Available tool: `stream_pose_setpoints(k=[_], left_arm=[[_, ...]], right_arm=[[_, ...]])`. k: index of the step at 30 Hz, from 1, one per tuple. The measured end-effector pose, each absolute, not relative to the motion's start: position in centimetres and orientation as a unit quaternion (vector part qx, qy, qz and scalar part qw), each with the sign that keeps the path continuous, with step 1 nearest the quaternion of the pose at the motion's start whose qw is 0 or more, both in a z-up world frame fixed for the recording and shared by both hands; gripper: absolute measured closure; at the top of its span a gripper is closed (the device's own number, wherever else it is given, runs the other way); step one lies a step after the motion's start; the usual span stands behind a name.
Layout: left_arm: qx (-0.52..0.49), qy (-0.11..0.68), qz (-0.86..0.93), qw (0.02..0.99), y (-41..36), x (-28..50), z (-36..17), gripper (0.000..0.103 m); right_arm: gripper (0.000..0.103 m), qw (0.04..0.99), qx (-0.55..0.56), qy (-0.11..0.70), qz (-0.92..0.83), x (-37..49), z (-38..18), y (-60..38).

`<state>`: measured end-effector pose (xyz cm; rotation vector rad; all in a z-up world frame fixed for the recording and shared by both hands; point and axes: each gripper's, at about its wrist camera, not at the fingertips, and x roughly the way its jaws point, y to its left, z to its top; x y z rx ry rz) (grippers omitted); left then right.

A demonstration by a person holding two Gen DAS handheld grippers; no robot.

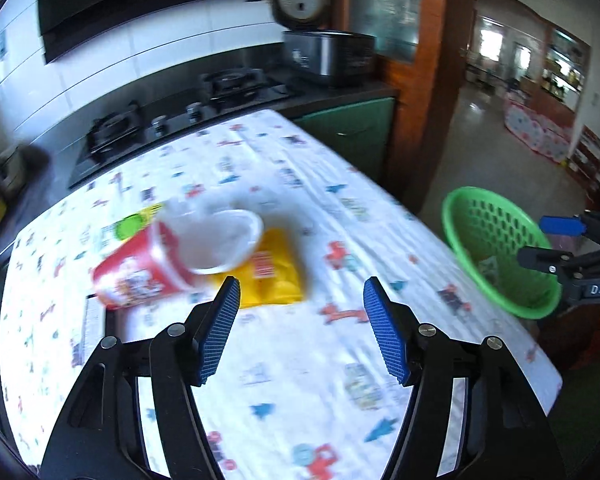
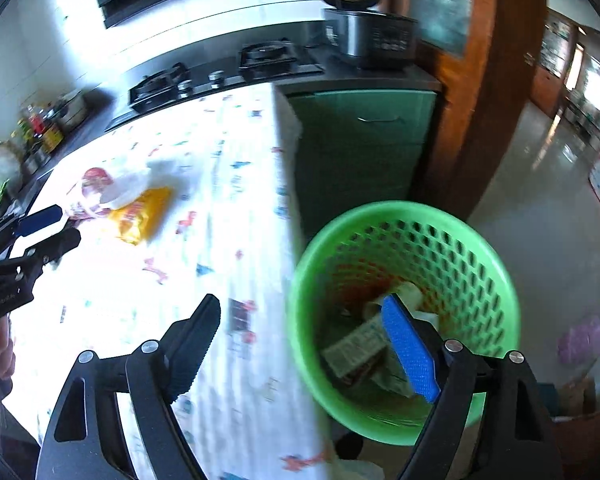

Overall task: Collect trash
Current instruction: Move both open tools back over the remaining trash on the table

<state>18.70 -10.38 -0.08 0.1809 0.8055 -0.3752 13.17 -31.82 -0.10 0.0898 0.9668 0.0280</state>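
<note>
in the left wrist view the left gripper (image 1: 300, 304) fills the bottom of the frame, its blue-padded fingers (image 1: 384, 332) spread apart with nothing between them, only the patterned tablecloth (image 1: 292, 380) below. just beyond the left fingertip, at centre left, a red paper cup (image 1: 152, 268) lies on its side with its white mouth turned toward the upper right, resting partly over a yellow snack bag (image 1: 276, 280). a green and yellow scrap (image 1: 134, 224) peeks out behind the cup. at the right edge the green basket (image 1: 496, 248) stands off the table's side.

in the right wrist view the right gripper (image 2: 300, 320) at the bottom also stands open and empty; its left finger hangs over the tablecloth, its right finger over the basket (image 2: 404, 220) at lower right. inside the basket lie crumpled paper and a flattened carton (image 2: 356, 348). farther off, at upper centre, a gas stove (image 2: 220, 68) and an open rice cooker (image 2: 364, 32) sit on the dark counter.
</note>
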Motion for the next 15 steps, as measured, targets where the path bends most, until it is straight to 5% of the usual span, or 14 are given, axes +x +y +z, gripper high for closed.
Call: stream_pose_setpoints(k=[15], left_arm=[[0.061, 0.392, -0.094, 0.913, 2.7, 21.5, -0.6, 0.036]], right_arm=[[0.022, 0.873, -0.014, 0.476, 0.103, 18.8, -0.4, -20.7]])
